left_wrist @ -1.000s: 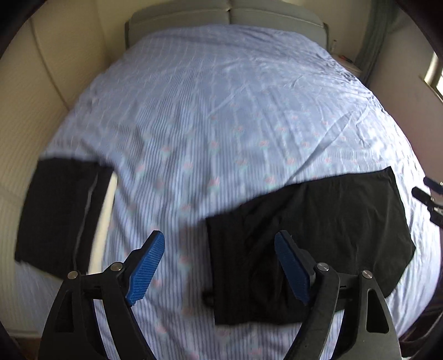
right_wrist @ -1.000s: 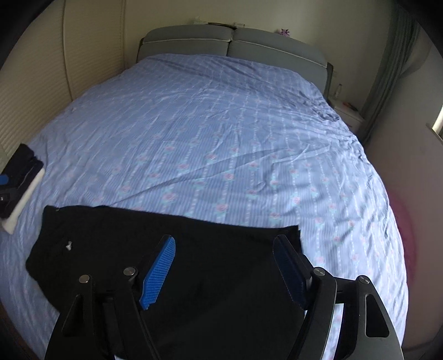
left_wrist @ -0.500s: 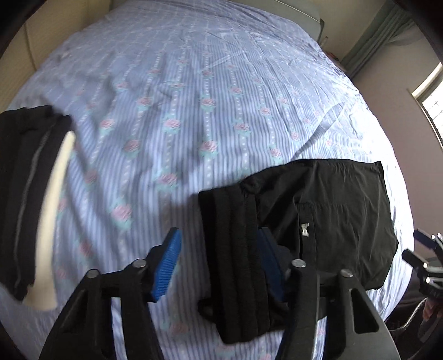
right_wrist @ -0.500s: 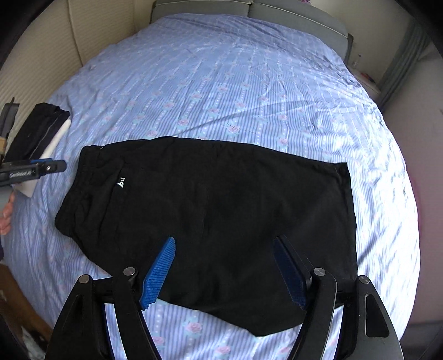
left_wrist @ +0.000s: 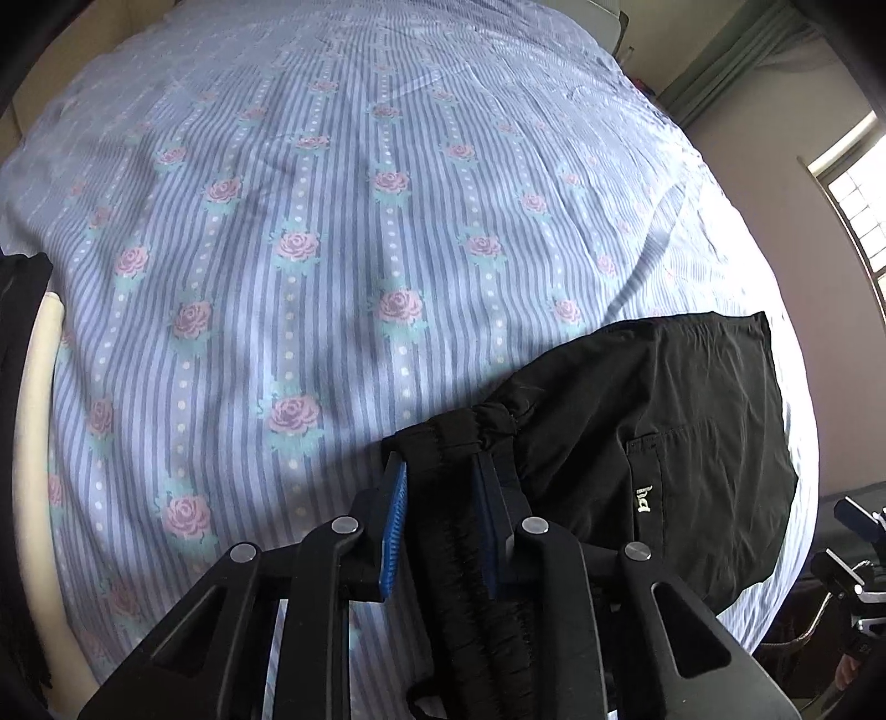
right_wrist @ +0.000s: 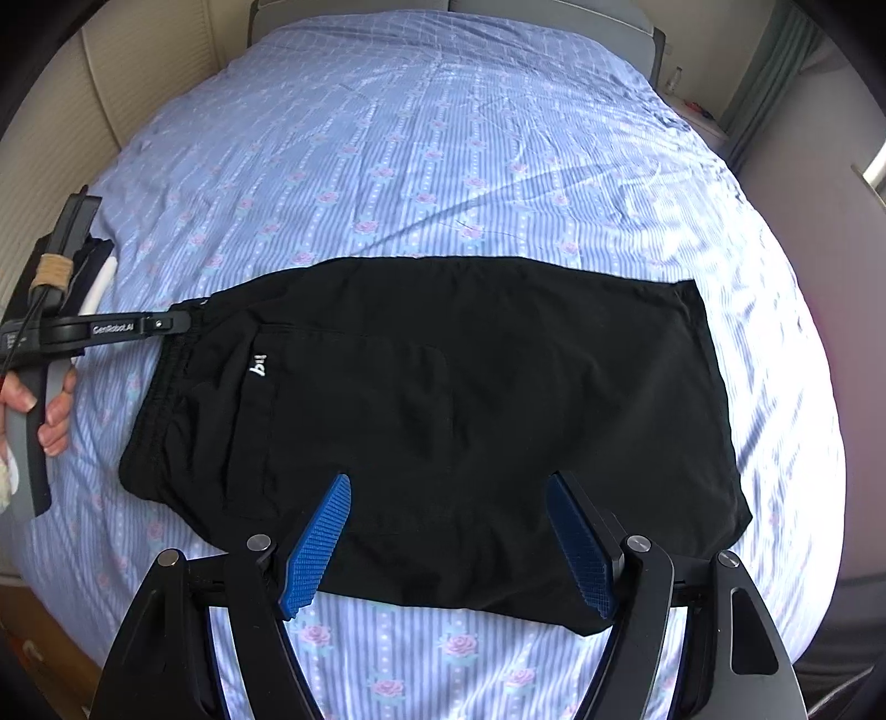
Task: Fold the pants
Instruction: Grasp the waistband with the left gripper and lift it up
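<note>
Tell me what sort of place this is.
Most likely a home bedroom: a wide bed under a blue striped, rose-patterned sheet, a padded grey headboard at its far end, and a window beside a curtained wall.

A: Where are the pants (right_wrist: 443, 399) lying?
B: On the bed (right_wrist: 443, 166), at its near edge, with the waistband (right_wrist: 160, 399) to the left.
A: What is left of the pants?
B: A folded pile (right_wrist: 91, 271), at the left edge of the bed, apart from the pants.
A: And behind the pants?
B: Only the sheet, up to the headboard (right_wrist: 354, 5).
</note>
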`<state>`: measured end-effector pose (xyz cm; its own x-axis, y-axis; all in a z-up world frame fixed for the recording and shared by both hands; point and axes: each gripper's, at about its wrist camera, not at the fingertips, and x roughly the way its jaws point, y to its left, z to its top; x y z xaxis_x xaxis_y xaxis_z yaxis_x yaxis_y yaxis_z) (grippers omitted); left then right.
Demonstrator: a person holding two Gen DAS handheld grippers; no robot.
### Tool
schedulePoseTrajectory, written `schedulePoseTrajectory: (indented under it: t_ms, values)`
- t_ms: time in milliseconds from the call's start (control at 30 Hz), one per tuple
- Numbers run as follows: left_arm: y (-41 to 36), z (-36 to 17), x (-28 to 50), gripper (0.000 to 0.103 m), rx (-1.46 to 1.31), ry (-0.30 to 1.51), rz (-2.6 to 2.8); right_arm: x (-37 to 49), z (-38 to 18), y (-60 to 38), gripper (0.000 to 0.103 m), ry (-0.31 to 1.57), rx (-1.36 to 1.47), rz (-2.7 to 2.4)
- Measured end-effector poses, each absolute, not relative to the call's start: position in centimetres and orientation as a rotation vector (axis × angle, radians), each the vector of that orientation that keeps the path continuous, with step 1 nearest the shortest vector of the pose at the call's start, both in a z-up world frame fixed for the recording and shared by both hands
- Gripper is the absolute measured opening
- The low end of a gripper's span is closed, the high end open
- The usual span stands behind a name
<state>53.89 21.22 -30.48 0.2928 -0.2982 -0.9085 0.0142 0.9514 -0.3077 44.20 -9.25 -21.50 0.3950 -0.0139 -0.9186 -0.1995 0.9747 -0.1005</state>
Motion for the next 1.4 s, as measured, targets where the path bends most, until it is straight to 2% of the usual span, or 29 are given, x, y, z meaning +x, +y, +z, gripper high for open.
schedulePoseTrajectory:
  t_ms: [100, 200, 267, 333, 600, 733, 833, 1133, 1233, 1300, 1400]
  values:
    - [21.6, -30.5, 54.2, 0.025, -0.249, 1.259, -0.204, 44.4, -21.4, -8.7, 0.074, 1.158, -0.205, 0.123]
    - [22.2, -29.5, 53.7, 0.041, -0.258, 1.255, -0.181, 44.8, -21.5, -8.4, 0.074, 1.162, -0.199, 0.131]
    - [22.6, -28.4, 53.0, 0.058, -0.248, 1.23, -0.182, 44.9, -21.5, -8.3, 0.074, 1.162, -0.198, 0.139]
    - [23.3, -27.4, 52.1, 0.062, -0.283, 1.211, -0.215, 44.9, -21.5, -8.3, 0.074, 1.164, -0.199, 0.144]
    - [24.9, -30.8, 50.0, 0.061, -0.523, 1.323, -0.376, 44.4, -22.8, -8.3, 0.074, 1.238, -0.148, 0.162]
    - [25.0, -32.9, 50.4, 0.055, -0.615, 1.366, -0.398, 44.2, -23.5, -7.1, 0.074, 1.248, -0.171, 0.172]
    - [25.1, -34.1, 50.6, 0.055, -0.632, 1.382, -0.414, 44.4, -23.8, -6.4, 0.074, 1.252, -0.18, 0.181]
    - [26.2, -36.3, 51.2, 0.056, -0.725, 1.365, -0.538, 44.7, -24.0, -4.9, 0.074, 1.255, -0.191, 0.181]
    - [26.0, -36.6, 51.6, 0.062, -0.779, 1.347, -0.575, 44.6, -23.7, -4.4, 0.074, 1.246, -0.194, 0.195]
    - [25.9, -36.7, 51.8, 0.062, -0.822, 1.339, -0.607, 44.5, -23.6, -4.0, 0.074, 1.24, -0.202, 0.203]
    - [25.3, -37.1, 52.0, 0.051, -0.874, 1.359, -0.675, 44.6, -23.7, -3.7, 0.074, 1.248, -0.201, 0.217]
